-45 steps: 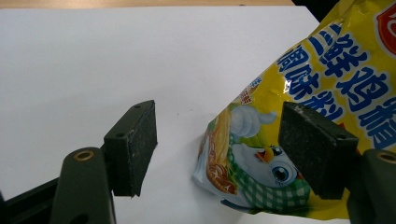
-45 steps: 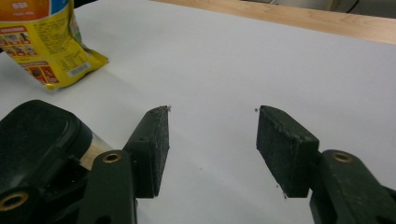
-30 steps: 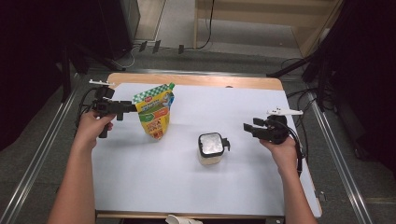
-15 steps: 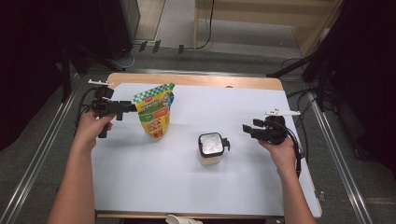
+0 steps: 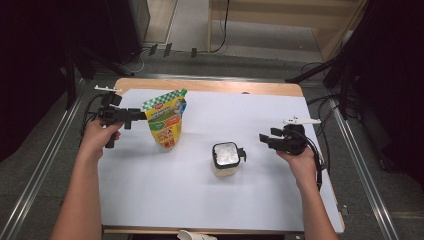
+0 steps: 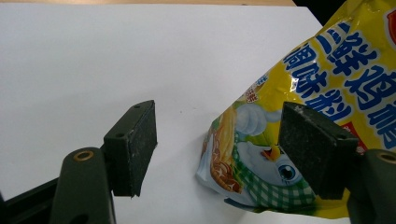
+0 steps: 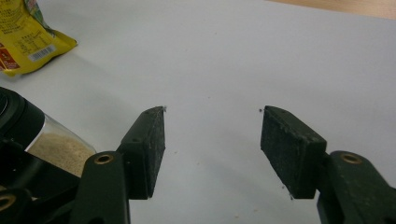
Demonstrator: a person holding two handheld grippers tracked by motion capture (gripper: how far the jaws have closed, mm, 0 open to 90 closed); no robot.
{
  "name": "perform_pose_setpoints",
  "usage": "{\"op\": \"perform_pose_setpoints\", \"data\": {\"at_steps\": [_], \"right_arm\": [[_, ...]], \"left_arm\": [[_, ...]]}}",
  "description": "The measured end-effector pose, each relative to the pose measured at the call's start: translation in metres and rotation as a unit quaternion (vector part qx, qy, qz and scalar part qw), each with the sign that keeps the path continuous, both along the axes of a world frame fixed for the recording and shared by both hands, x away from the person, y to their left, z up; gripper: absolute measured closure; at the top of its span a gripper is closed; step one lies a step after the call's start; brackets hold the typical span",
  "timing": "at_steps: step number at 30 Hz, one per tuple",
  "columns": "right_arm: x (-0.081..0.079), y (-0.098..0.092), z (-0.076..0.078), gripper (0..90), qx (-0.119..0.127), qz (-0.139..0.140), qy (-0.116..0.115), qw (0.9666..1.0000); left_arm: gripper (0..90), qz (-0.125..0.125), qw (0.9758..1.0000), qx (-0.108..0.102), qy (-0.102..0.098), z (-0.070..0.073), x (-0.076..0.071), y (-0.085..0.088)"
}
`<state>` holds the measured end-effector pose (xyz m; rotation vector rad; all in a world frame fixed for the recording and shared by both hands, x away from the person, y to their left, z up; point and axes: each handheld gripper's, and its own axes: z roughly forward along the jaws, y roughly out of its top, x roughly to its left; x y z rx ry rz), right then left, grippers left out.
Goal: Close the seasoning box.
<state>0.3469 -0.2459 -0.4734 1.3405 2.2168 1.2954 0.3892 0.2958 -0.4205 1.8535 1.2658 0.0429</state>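
Observation:
A yellow seasoning pouch (image 5: 165, 122) with a green-checked top stands on the white table sheet (image 5: 260, 107) at the left. My left gripper (image 5: 141, 116) is level at the pouch's left edge and open. In the left gripper view the pouch's lower corner (image 6: 243, 163) reaches into the gap between the pads, and neither pad presses on it. A glass jar (image 5: 225, 159) of pale powder with a black lid stands mid-table. My right gripper (image 5: 265, 138) is to the right of the jar, open (image 7: 212, 128) with bare sheet between its pads; the jar (image 7: 56, 144) is off to its left.
The table's wooden back edge (image 5: 210, 86) shows beyond the sheet. Metal rails (image 5: 45, 165) run along both sides, and cables (image 5: 320, 150) trail from each gripper. A small white object (image 5: 192, 235) lies at the front edge. The pouch's barcode corner (image 7: 32, 46) is at the far left.

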Motion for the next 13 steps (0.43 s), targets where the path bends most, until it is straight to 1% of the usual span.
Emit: {"op": "perform_pose_setpoints", "data": {"at_steps": [3, 13], "right_arm": [[-0.0002, 0.0008, -0.0001, 41.4, -0.003, -0.001, 0.000, 1.0000], [0.0001, 0.0003, -0.0008, 41.1, -0.001, 0.000, 0.001, 1.0000]], "left_arm": [[28.8, -0.001, 1.0000, 0.000, 0.000, -0.0004, 0.0002, -0.0003], [28.8, 0.001, 1.0000, 0.001, 0.002, -0.0011, 0.0004, 0.0008]]}}
